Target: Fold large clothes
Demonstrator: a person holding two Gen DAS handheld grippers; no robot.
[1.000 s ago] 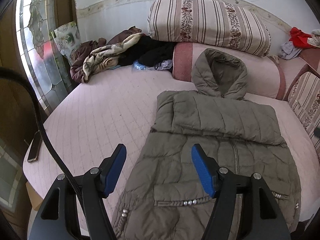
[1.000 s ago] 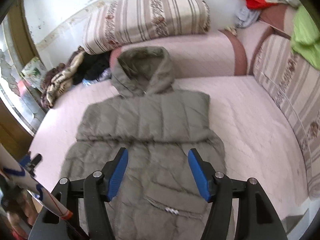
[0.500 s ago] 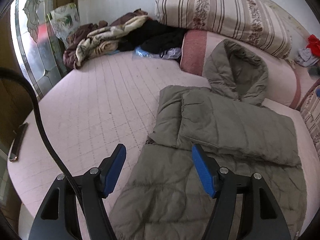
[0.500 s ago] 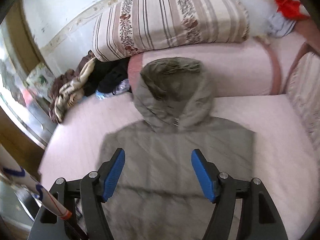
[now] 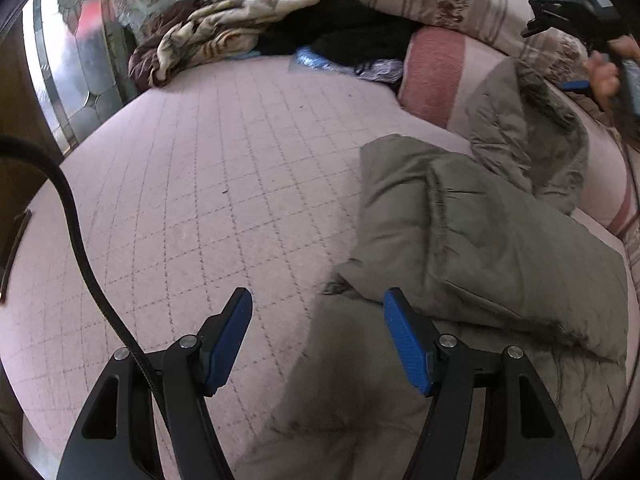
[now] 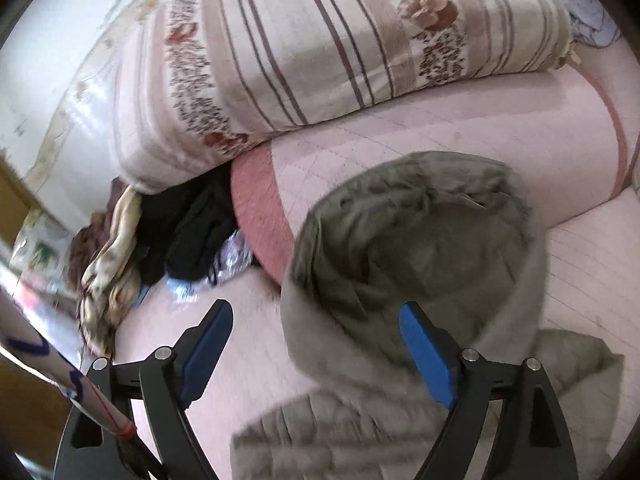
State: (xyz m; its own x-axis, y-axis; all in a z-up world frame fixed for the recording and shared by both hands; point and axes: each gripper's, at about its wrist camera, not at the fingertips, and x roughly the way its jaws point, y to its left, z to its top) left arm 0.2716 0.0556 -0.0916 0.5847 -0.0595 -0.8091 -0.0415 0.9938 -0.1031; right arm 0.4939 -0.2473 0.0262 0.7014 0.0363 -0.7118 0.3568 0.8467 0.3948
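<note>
Jacket (image 5: 480,240), a padded olive hooded garment, is lying flat on the pink quilted bed (image 5: 220,184), occupying the 3 o'clock half of the left wrist view, with its sleeves already folded across the chest. Its hood (image 6: 420,248) is resting against the pink bolster (image 6: 460,140) at 12 o'clock in the right wrist view.

Compared with one second ago, both cameras are sitting much closer to the garment. The right gripper (image 6: 316,344) is now hanging just short of the hood rather than over the lower body, and its jaws have just been opening; they are standing wide apart with nothing between the blue pads. The left gripper (image 5: 318,334) is now pointing down at the garment's side edge below the folded sleeve, where before it was framing the hem. Its jaws are standing partly spread and gripping nothing; the right-hand pad is lying near the cloth, contact uncertain.

This is suggesting that the sleeve stage is finished and the hood fold is being prepared.

Both tools are angling steeply downward. In the left wrist view, the person's hand (image 5: 604,74) is showing at 2 o'clock, carrying the right tool above the hood. A heap of clothes (image 5: 224,36) is lying at 11 o'clock, well apart.
</note>
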